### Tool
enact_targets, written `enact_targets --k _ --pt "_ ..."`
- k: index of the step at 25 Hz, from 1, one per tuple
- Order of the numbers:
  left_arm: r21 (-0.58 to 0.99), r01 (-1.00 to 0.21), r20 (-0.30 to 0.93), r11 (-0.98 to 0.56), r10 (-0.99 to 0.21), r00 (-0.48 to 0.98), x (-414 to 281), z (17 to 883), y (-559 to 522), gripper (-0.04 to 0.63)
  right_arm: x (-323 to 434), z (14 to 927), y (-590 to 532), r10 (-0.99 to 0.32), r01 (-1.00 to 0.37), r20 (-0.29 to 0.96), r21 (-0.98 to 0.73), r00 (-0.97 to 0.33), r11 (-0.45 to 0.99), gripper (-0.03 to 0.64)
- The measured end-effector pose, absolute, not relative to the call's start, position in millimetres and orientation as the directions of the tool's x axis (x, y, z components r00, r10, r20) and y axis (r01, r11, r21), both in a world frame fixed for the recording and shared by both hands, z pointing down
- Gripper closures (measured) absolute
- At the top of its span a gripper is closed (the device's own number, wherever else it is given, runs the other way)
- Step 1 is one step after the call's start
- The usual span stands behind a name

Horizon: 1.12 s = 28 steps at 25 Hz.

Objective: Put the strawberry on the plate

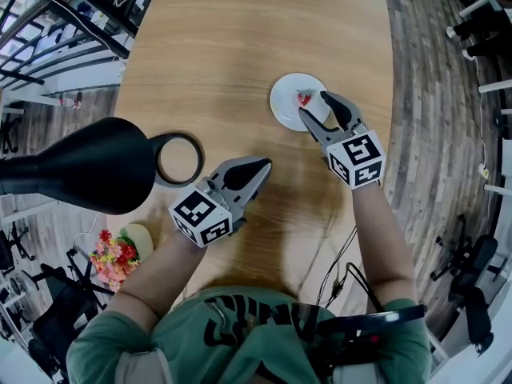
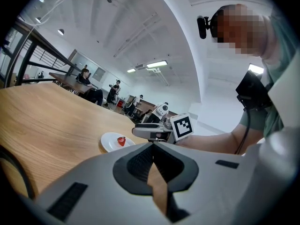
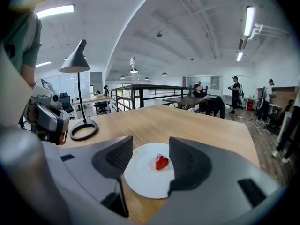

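A strawberry [image 3: 161,162] lies on a white plate [image 3: 140,177] between the right gripper's [image 1: 313,103] wide-open jaws. The left gripper [image 1: 266,164] is closed and empty. The print on the shirt [image 1: 240,330] is unreadable.

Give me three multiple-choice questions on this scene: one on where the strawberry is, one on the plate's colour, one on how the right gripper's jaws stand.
1. On the wooden table, where does the strawberry lie?
A. on the bare wood
B. on the plate
C. clamped between a gripper's jaws

2. What colour is the plate?
A. white
B. blue
C. black

3. How do the right gripper's jaws stand?
A. shut on the strawberry
B. shut on nothing
C. apart, gripping nothing

Answers:
1. B: all three views show the berry resting on the plate.
2. A: the plate is plain white against the wood.
3. C: the right gripper view shows both jaws wide apart, with the strawberry lying free on the plate beyond them.
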<state>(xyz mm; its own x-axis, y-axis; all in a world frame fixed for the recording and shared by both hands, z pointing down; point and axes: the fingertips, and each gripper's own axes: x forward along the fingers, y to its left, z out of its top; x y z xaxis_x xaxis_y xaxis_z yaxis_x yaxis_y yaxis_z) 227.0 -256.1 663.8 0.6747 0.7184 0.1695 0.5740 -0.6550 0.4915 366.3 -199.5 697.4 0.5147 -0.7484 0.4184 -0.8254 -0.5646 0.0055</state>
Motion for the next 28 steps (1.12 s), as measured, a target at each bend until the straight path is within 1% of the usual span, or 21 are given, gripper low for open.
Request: enact_targets --k 11,19,26,28 --pt "0.445 0.606 0.136 -0.659 0.719 0.682 183.3 601.4 -252.4 0.591 296.8 659.0 -184.4 -0.781 -0.834 0.409 -0.079 0.472 -0.546 0.390" --pt "0.407 0.639 0.105 -0.653 0.728 0.677 121.6 546.0 -260.7 0.591 219.1 622.9 -184.2 -0.819 -0.868 0.421 -0.129 0.390 -0.480 0.390" --pt "0.348 0.662 0.065 -0.663 0.722 0.689 50.9 500.7 -301.8 0.591 154.8 588.6 -199.7 -0.847 -0.894 0.415 -0.147 0.333 -0.423 0.393" --pt "0.339 0.666 0.052 -0.664 0.720 0.692 33.9 489.0 -319.4 0.591 140.2 580.6 -208.2 -0.846 -0.892 0.413 -0.145 0.339 -0.428 0.441"
